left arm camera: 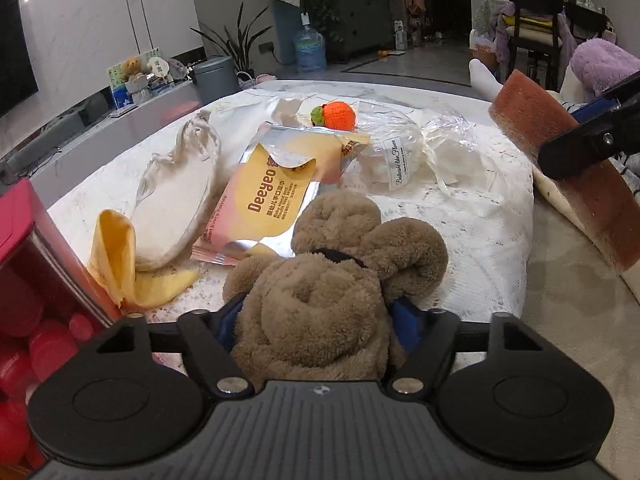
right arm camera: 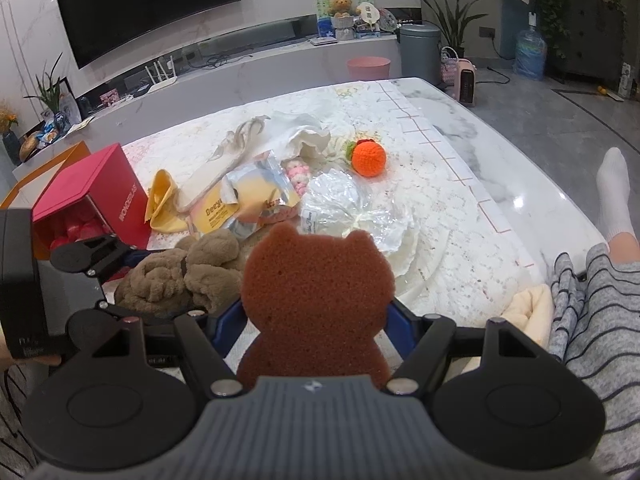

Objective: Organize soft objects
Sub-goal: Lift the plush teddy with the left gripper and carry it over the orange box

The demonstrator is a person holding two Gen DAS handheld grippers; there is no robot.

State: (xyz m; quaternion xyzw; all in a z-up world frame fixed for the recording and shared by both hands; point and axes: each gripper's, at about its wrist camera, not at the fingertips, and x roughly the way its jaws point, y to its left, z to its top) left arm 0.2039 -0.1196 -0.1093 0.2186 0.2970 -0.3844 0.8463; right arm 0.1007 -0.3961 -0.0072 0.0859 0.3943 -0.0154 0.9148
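The left hand-held gripper [left arm camera: 320, 312] clasped the plush bear [left arm camera: 332, 280] low over the tabletop [left arm camera: 492, 208]; the right hand-held gripper [right arm camera: 316, 320] pinched a bear-shaped sponge [right arm camera: 316, 284] upright, both apparently destined for sorting.

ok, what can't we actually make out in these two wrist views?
- Left wrist: left gripper pads, buried in the plush toy.
- Left wrist: red box contents, cut by the frame edge.
- Right wrist: lower part of the bear-shaped sponge, behind the right gripper body.
- Both: small print on the wipes pack, too small.
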